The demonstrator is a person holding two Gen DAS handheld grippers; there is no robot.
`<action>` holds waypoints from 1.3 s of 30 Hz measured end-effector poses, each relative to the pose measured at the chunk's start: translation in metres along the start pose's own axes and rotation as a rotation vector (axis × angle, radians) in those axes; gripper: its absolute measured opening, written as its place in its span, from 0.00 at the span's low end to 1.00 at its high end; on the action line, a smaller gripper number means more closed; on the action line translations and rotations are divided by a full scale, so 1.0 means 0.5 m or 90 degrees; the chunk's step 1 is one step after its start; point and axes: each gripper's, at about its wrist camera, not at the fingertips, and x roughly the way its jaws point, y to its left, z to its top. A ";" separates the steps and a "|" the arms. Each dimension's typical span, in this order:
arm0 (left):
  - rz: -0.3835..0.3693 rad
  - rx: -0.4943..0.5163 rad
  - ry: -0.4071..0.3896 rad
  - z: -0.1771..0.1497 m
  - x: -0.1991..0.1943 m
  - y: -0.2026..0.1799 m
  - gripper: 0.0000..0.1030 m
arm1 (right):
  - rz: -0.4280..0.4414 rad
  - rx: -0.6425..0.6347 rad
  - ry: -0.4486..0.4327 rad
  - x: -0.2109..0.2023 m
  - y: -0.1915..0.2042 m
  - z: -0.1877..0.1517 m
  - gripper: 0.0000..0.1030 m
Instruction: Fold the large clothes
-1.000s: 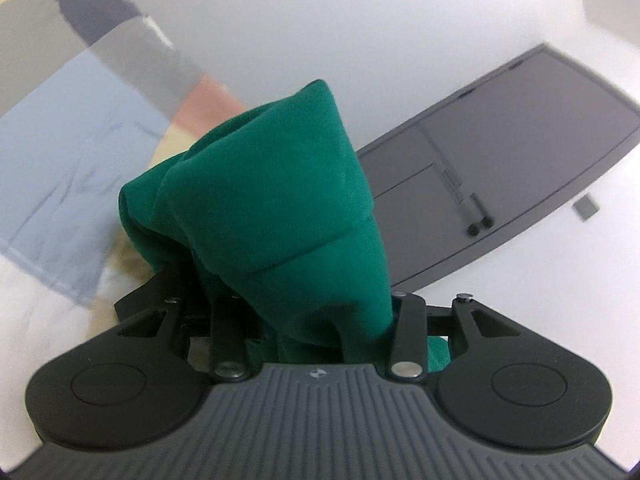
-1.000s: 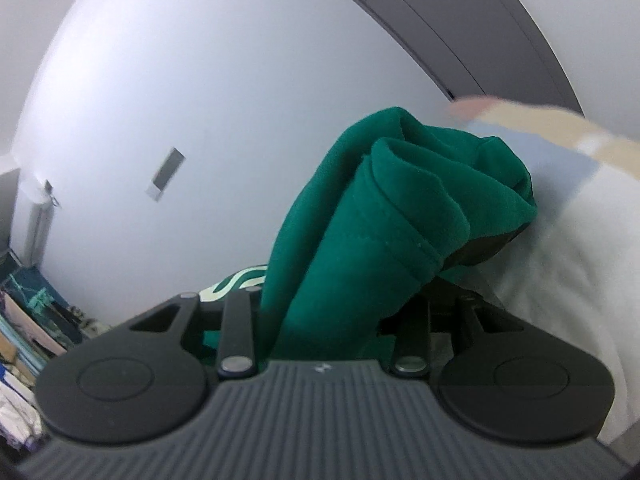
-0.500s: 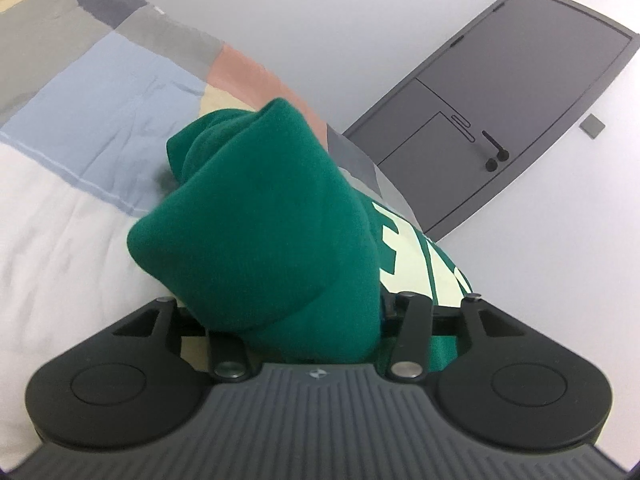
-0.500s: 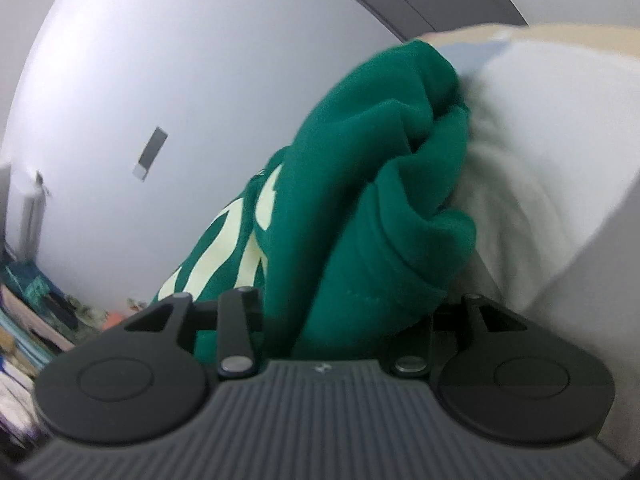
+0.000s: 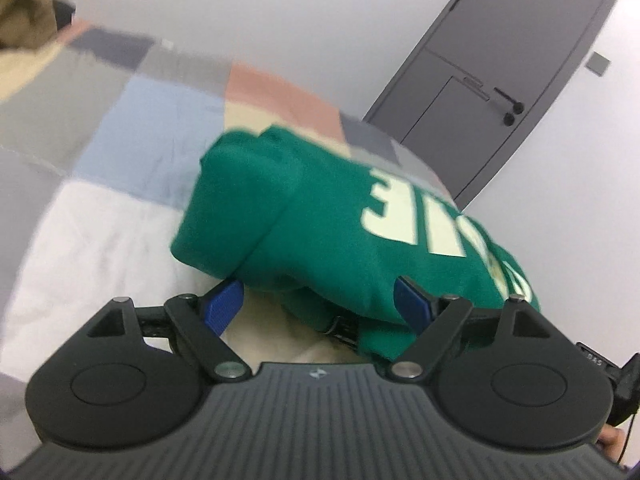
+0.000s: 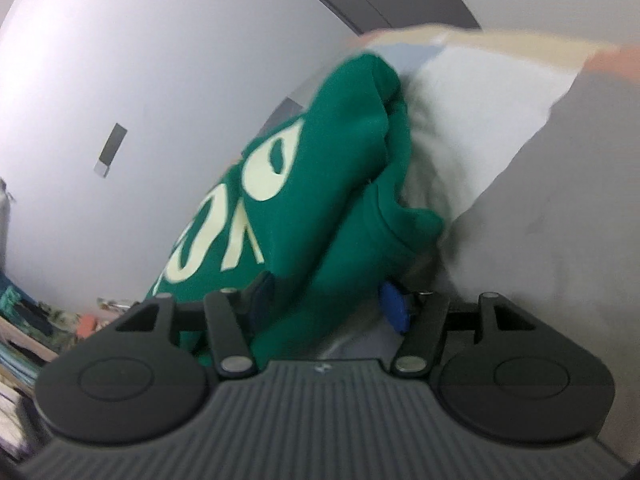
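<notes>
A patchwork bedspread (image 5: 132,148) in grey, blue, pink and white patches is spread over the bed. A grey door (image 5: 520,60) with a black handle (image 5: 508,100) is set in the white wall (image 5: 280,12).

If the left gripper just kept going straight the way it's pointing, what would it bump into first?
Most likely the green sweatshirt: its folded bulk lies right ahead of the left gripper, between the opening jaws. The patchwork bed cover lies beyond, though depth is hard to judge.
</notes>
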 end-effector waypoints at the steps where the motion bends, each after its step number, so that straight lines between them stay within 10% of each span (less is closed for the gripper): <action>1: 0.003 0.015 -0.007 0.006 -0.024 -0.014 0.83 | -0.004 -0.011 -0.006 -0.021 0.009 0.001 0.59; 19: 0.002 0.204 -0.086 0.001 -0.405 -0.254 0.83 | 0.051 -0.307 -0.106 -0.338 0.353 -0.040 0.59; 39: 0.018 0.258 -0.141 -0.136 -0.532 -0.269 0.83 | -0.012 -0.416 -0.116 -0.406 0.386 -0.233 0.59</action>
